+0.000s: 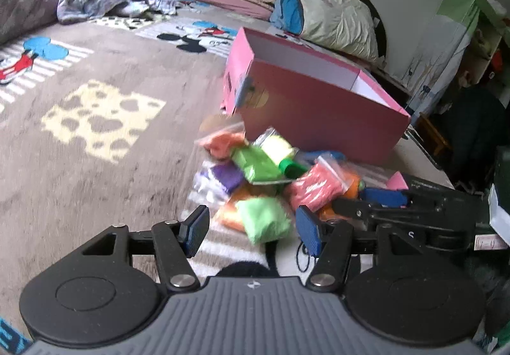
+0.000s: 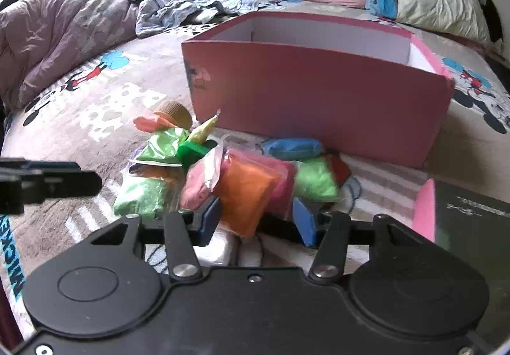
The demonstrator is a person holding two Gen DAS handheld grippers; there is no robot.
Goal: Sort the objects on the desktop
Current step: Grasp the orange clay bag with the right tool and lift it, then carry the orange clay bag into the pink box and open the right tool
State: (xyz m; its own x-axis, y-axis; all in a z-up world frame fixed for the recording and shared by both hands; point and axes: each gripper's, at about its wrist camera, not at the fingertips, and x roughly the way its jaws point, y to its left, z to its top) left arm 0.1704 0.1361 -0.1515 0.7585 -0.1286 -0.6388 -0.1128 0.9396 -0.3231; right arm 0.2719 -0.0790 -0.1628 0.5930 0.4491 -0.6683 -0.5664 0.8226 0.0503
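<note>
Right gripper is sitting wide open around an orange clay bag, not yet pinching; left gripper is gaping too, straddling a light-green bag w/o gripping. Best to close mid-bag, lift clear, then drop into the pink box just behind the pile, mid-bed. Count: 1 box, approx. 10 bags, exact no. unclear.
</note>
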